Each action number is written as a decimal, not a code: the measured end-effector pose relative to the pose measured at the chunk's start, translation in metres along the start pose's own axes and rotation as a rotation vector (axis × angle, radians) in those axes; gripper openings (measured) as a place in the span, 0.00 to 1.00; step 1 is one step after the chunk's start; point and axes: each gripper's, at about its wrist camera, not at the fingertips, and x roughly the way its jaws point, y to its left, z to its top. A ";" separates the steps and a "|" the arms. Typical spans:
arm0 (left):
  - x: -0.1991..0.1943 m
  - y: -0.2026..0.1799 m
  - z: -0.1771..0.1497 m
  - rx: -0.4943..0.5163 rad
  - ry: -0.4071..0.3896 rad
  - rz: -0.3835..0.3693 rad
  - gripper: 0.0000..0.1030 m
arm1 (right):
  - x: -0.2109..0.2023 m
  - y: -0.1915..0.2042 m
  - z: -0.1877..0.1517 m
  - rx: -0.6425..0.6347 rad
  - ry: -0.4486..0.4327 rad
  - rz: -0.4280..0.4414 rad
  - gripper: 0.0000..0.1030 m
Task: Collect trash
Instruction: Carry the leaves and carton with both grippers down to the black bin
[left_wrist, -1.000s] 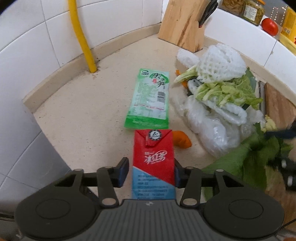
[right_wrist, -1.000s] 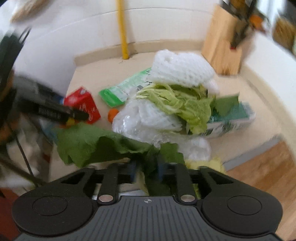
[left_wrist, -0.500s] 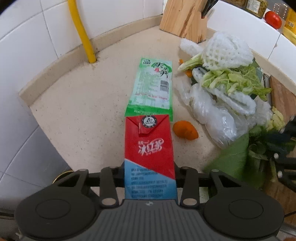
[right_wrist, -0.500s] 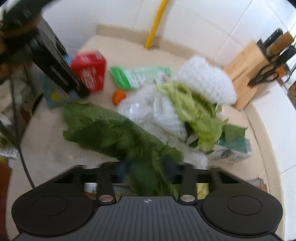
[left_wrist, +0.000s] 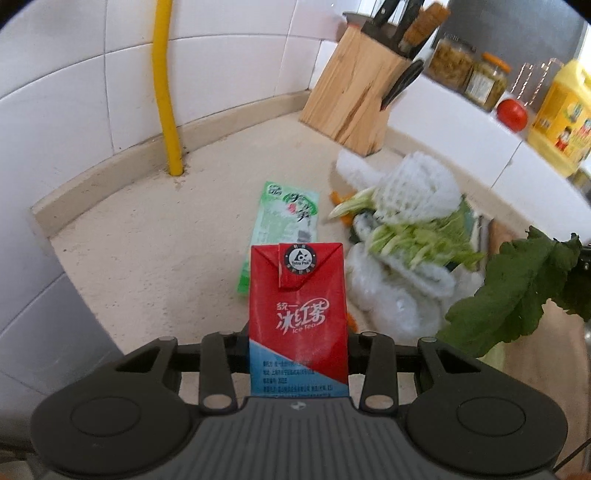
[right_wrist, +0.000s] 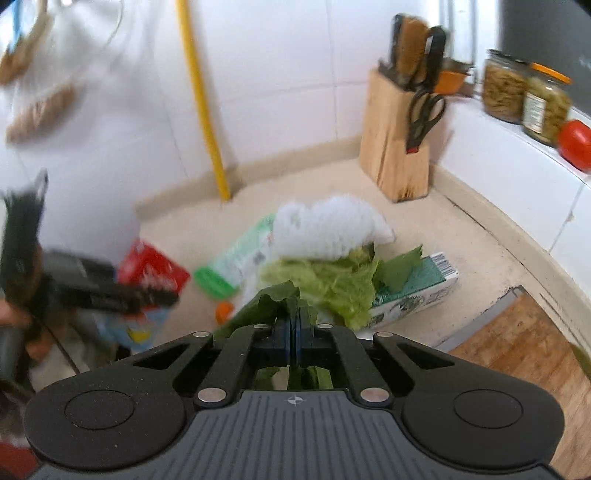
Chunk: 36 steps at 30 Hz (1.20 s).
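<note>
My left gripper (left_wrist: 298, 334) clamps the red-and-blue iced-tea carton (left_wrist: 297, 314) upright between its fingers. My right gripper (right_wrist: 294, 326) is clenched on a dark green leaf (right_wrist: 266, 302). Far right, two glass jars (right_wrist: 524, 92) hold pickles.

Red-and-blue tea carton (left_wrist: 298, 314); dark green leaf (left_wrist: 517, 291); yellow pipe (left_wrist: 166, 85); white foam netting (left_wrist: 413, 192).
</note>
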 end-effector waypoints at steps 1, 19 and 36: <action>-0.002 0.001 0.000 -0.002 -0.005 -0.007 0.32 | -0.006 -0.001 0.001 0.022 -0.016 0.000 0.04; -0.055 0.045 0.005 -0.058 -0.131 0.024 0.32 | -0.004 0.029 0.025 0.107 -0.127 0.088 0.04; -0.125 0.130 -0.056 -0.238 -0.186 0.248 0.32 | 0.066 0.134 0.056 -0.041 -0.062 0.374 0.04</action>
